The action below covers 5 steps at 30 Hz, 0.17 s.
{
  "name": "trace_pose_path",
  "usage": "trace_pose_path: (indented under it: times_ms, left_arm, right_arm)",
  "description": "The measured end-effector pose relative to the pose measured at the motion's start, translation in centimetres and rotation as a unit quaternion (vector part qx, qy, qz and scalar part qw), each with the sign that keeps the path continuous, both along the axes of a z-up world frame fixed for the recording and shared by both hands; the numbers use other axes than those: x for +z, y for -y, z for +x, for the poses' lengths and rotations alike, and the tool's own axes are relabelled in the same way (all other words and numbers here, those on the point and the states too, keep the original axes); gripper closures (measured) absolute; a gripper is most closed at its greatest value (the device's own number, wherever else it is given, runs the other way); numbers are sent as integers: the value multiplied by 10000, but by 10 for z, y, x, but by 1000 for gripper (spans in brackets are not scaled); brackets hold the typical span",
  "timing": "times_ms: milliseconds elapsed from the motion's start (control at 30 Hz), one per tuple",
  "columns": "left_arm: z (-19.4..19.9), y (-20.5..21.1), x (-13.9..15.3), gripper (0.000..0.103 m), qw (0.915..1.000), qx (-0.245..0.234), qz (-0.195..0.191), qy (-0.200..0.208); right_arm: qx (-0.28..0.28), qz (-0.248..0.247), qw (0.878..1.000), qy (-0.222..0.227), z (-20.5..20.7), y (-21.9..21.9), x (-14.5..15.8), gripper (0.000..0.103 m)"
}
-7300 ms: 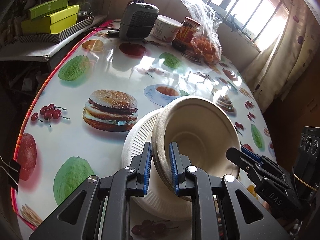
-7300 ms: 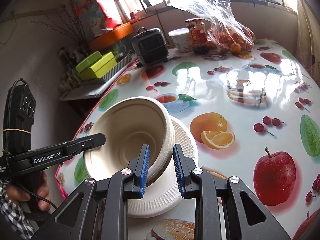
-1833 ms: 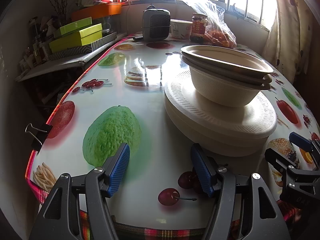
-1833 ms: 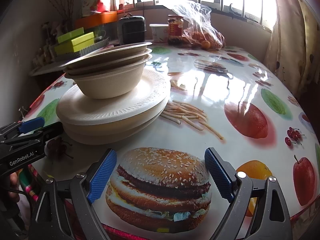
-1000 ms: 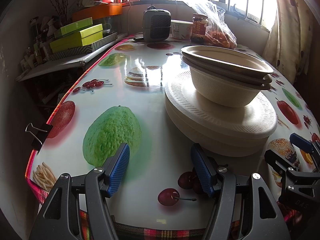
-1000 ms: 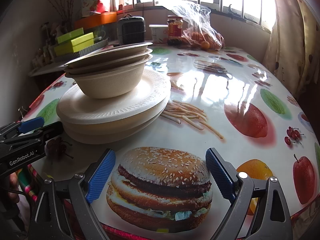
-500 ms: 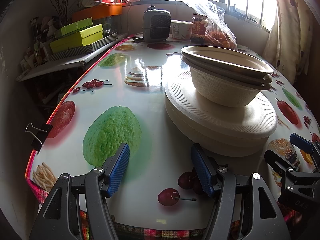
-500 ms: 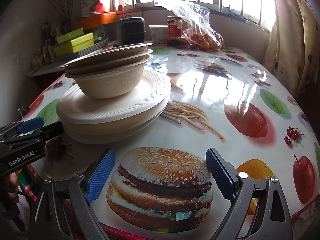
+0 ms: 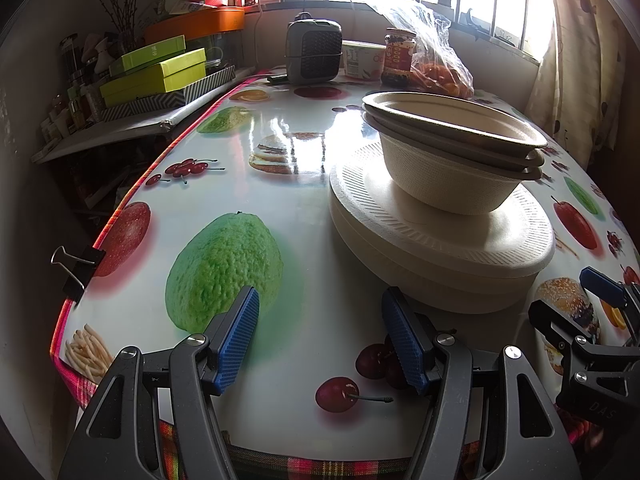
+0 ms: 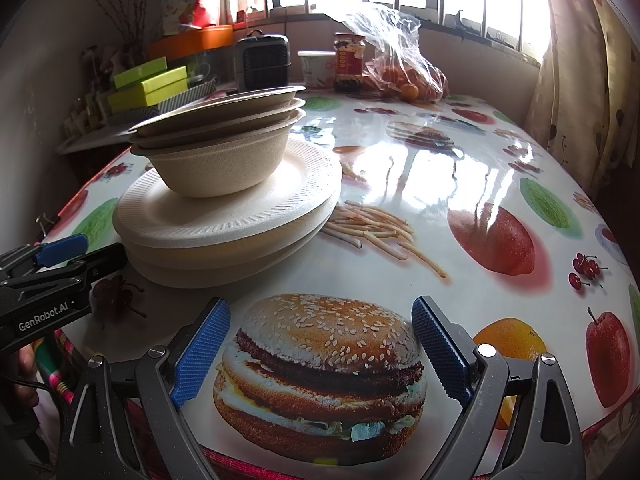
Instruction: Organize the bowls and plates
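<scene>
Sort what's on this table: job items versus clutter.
Job: bowls, nested, standing on the stacked plates.

Clutter: heater, jar, tub, bag of oranges, green boxes, binder clip.

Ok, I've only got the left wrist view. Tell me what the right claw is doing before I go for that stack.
Observer: The right claw is open with nothing between its pads; only the burger print on the table shows behind them.
Operator: Give me the stack's far side.
Observer: On that side the plates have stepped edges, the lower ones set back under the top one.
Operator: Now check my own claw from over there.
Observer: The left claw has its tips close beside the lowest plate. From that view I cannot tell whether they touch.
</scene>
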<state>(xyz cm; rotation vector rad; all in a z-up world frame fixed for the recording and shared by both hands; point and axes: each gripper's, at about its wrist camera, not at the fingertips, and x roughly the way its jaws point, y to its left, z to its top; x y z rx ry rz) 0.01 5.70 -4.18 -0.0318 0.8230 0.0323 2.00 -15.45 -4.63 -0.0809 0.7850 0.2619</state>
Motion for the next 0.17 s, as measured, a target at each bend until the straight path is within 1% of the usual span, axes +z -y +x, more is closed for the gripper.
trace_pose_path:
  times_ms: [167]
  left_arm:
    - [0,0,0,38,10000,0,0,2]
  right_arm:
    - [-1,0,10000,2,0,0,0,10]
